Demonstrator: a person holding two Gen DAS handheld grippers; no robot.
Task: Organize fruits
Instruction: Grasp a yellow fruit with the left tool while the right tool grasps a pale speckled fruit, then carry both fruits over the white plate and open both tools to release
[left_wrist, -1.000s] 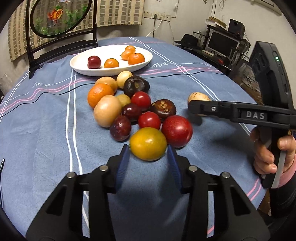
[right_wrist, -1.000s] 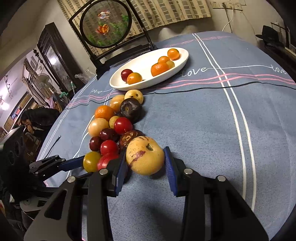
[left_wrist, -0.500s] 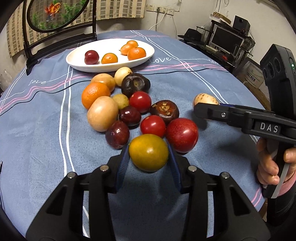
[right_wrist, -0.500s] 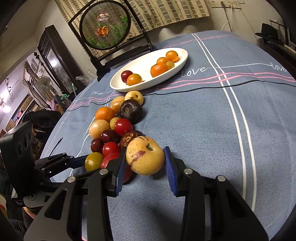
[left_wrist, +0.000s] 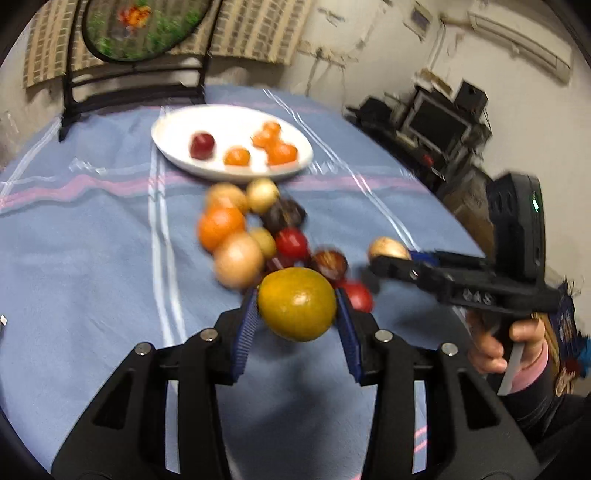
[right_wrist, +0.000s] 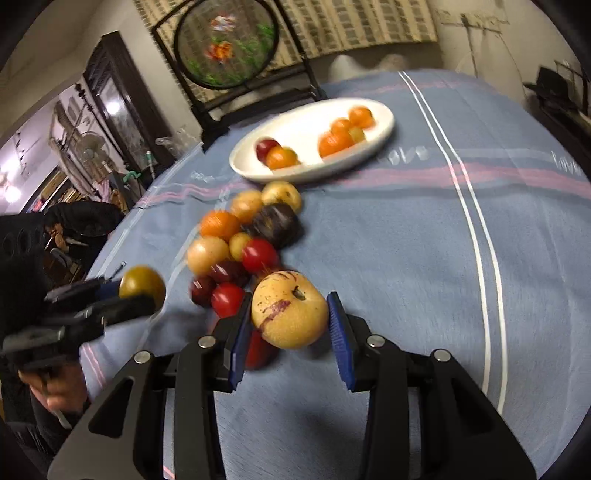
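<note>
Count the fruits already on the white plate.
5, possibly more hidden. On the white plate: a dark red fruit at its left end with an orange one before it, and two orange ones flanking a yellowish one.

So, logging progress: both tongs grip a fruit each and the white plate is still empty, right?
Not quite. The white plate already holds several fruits, as the right wrist view shows. Left tongs and right tongs each grip a fruit.
</note>
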